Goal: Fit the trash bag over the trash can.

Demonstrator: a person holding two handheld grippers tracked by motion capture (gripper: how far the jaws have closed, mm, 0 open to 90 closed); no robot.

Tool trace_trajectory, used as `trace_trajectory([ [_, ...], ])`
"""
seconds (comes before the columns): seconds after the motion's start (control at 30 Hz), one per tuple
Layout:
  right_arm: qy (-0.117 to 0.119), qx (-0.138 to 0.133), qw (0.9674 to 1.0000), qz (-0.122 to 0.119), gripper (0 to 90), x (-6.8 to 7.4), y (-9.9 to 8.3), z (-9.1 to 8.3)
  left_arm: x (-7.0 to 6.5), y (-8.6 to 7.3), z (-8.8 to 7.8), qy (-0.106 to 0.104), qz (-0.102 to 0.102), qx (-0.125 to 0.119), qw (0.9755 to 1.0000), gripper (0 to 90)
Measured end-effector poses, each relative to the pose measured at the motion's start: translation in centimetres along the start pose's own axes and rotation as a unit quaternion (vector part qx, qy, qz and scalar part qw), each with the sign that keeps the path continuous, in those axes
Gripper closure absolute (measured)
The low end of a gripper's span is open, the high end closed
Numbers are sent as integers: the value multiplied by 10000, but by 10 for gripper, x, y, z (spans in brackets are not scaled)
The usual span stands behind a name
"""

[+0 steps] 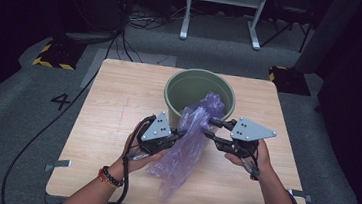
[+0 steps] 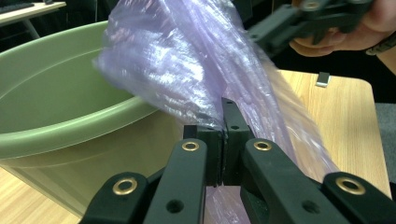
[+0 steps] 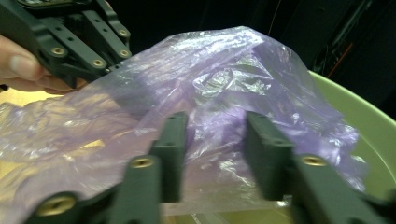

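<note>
Two grippers work one purple plastic bag over a wooden table, and one green bucket stands beyond them.

Nearest the person, the bag's loose lower end lies crumpled on the table, below and between the two tools.

The left gripper has its jaws pressed together on a fold of the bag; in the left gripper view the film is pinched right at the tips and fans upward and away from them, with more of it trailing down past the jaws on the right.

The right gripper sits across the bag from the left one, its jaws pointing in at the film. In the right gripper view the two jaws stand apart with the bag bunched between and in front of them; whether the pads press on the film cannot be told.

Beyond both tools the bag's upper end drapes over the near rim of the bucket and hangs into it. The bucket stands just past the jaw tips, toward the table's far edge.

One metal clip sits at the table's edge behind the right gripper.
</note>
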State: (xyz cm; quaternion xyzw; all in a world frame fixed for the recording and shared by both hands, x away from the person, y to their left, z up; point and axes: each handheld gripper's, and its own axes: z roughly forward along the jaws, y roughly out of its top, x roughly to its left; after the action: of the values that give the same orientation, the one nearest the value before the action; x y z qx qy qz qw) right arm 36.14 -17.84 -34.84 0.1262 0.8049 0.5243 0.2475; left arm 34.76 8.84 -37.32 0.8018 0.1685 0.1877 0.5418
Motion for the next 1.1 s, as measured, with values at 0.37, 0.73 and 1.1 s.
trace_trajectory([
  [0.37,-202,-59,9997,-109,900,-15,20,12,3,0,-6,161,-90,-120,9998,753],
  [0.73,-295,35,9995,114,898,-36,28,26,11,-9,-12,-4,-499,-144,9987,352],
  [1.1,-609,295,9964,515,870,-63,15,34,14,-12,-2,-60,-521,148,9985,535],
])
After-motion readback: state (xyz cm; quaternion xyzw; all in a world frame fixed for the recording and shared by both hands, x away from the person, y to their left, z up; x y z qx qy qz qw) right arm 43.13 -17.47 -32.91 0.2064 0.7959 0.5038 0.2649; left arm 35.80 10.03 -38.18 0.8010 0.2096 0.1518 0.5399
